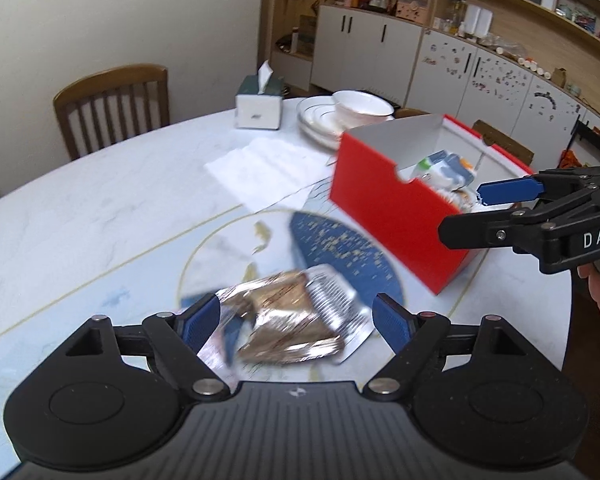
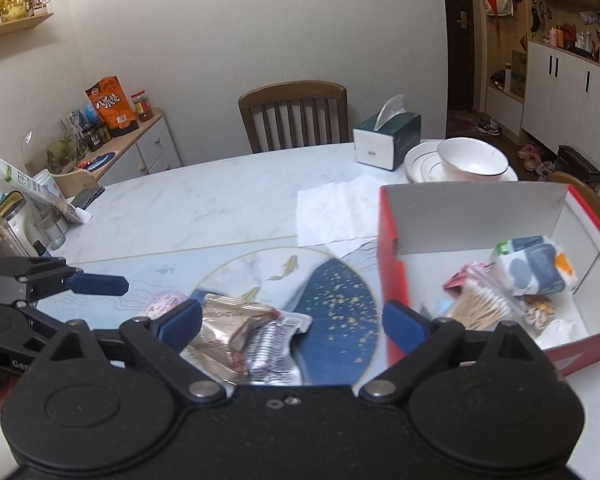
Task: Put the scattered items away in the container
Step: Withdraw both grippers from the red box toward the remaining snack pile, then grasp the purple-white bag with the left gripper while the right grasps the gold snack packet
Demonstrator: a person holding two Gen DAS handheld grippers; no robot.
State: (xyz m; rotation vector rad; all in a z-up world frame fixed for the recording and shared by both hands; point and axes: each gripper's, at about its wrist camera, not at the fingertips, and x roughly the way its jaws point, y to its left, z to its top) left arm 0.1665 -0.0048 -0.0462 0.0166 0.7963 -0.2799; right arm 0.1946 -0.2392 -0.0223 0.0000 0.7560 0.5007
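The jaws of the left gripper (image 1: 296, 322) stand wide and grip nothing; in the left wrist view the crinkled silver-and-brown foil snack packet (image 1: 290, 320) lies on the marbled white round table (image 1: 100, 208) directly between its blue pads, long axis slanting toward the upper right, where the red cardboard box (image 1: 396, 216) waits. In the right wrist view, the right gripper (image 2: 292, 326) also gapes empty; the packet sits left of centre by its left pad, the box fills the right, so the left hand looks better placed.
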